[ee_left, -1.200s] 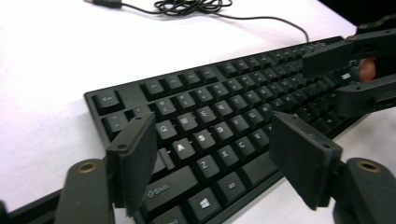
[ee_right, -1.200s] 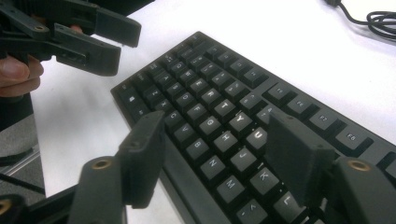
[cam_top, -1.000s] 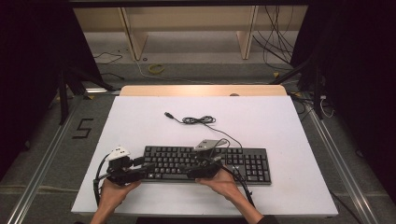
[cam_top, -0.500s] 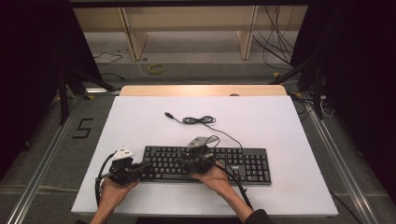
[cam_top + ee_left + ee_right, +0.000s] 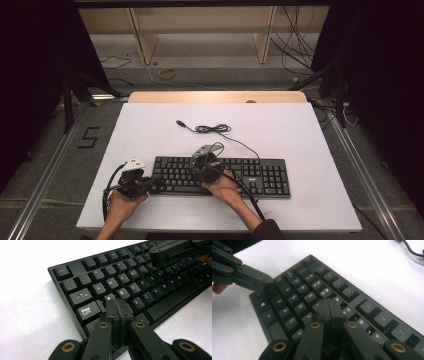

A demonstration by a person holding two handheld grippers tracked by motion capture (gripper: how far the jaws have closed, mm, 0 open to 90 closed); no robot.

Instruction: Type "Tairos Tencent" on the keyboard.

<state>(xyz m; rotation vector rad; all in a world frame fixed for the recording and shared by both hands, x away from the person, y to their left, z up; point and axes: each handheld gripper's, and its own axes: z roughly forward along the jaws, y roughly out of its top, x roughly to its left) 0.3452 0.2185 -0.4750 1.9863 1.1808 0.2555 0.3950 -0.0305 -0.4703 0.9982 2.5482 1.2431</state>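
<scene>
A black keyboard (image 5: 220,175) lies flat on the white surface (image 5: 300,135), parallel to its near edge and a little nearer that edge than the middle, so both of the person's hands can reach it from below without stretching; its cable (image 5: 215,129) runs off the back and lies in a loose bundle toward the far edge, its plug end unconnected. At the keyboard's left end, the left hand-held gripper (image 5: 152,181) comes in low from the near-left, held in the left hand (image 5: 120,205) with the forearm angled up from the near edge. Its jaws are pressed together with nothing between them, and in the left gripper view the joined tips (image 5: 117,308) sit over the A key, beside Caps Lock, which suggests the closed jaws are being used as a single blunt finger for pressing keys. Further right, the right hand-held gripper (image 5: 197,167) hovers above the letter block, the right hand (image 5: 222,187) resting over the keyboard's near edge with the forearm slanting in from the near-right. Its jaws are likewise closed on nothing; in the right gripper view the tips (image 5: 329,308) point down at the upper letter rows near E and R, probably poised for a keystroke, though contact cannot be told.
</scene>
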